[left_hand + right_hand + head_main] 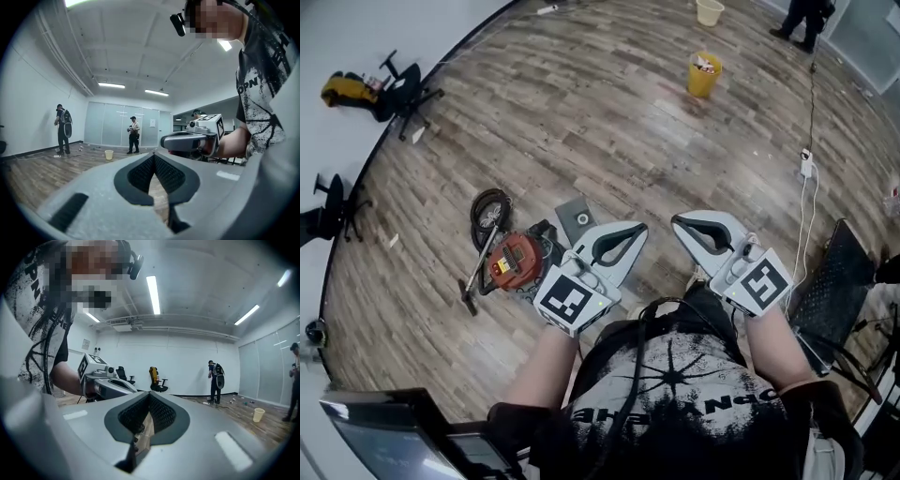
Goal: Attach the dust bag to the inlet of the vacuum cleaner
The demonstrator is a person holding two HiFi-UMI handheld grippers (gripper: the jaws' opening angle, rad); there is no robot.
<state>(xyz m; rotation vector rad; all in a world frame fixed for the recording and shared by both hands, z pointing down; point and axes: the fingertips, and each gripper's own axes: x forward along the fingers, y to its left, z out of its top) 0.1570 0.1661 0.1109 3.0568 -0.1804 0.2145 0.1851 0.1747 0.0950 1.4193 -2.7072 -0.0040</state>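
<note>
Left hand-held gripper [636, 232] and right hand-held gripper [682, 223] are closed, empty. The vacuum cleaner [514, 261] lies left, nearest the left one, with perhaps the dust bag [577, 220] beside it.

Head view: high, steeply down onto floor [581, 122]. Gripper views: low, level, converging; left's shows right gripper [165, 140], right's shows left gripper [133, 389].
</note>
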